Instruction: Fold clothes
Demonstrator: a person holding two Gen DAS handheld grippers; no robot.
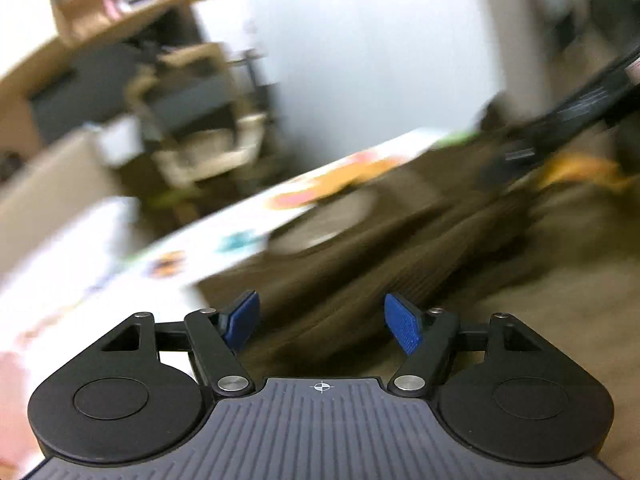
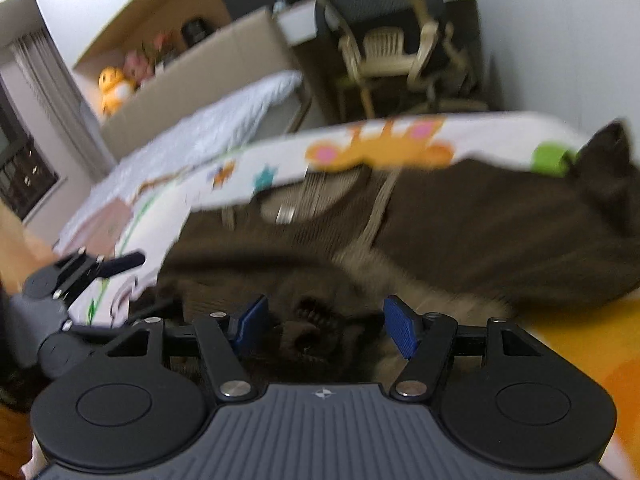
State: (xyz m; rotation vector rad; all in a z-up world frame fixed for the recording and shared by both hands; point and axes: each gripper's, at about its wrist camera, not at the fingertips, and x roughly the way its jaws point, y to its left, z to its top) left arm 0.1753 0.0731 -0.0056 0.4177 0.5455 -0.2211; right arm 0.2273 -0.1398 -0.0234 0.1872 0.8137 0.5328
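Blur across both wrist views, so details are soft. My left gripper has its blue pads spread wide with nothing between them. My right gripper is the same: pads apart, holding nothing.

Brown garment lies spread out on the bed ahead of my right gripper, its neck opening with a small label facing me further forward. A bunched, darker fold of it sits right in front of my right pads, between them in the frame; can't tell if the fabric touches them. A dark peak of the cloth sticks up ahead and to the right.

From my left gripper, the same garment fills the space just ahead and to the right, heavily smeared.

Patterned bedsheet, white with orange and green cartoon prints, shows beyond and to the left of the garment. My left gripper also appears in the right wrist view, low on the left, over the sheet edge. Beige chair stands far ahead beyond the bed. Yellow plush toy sits far ahead-left on a ledge.
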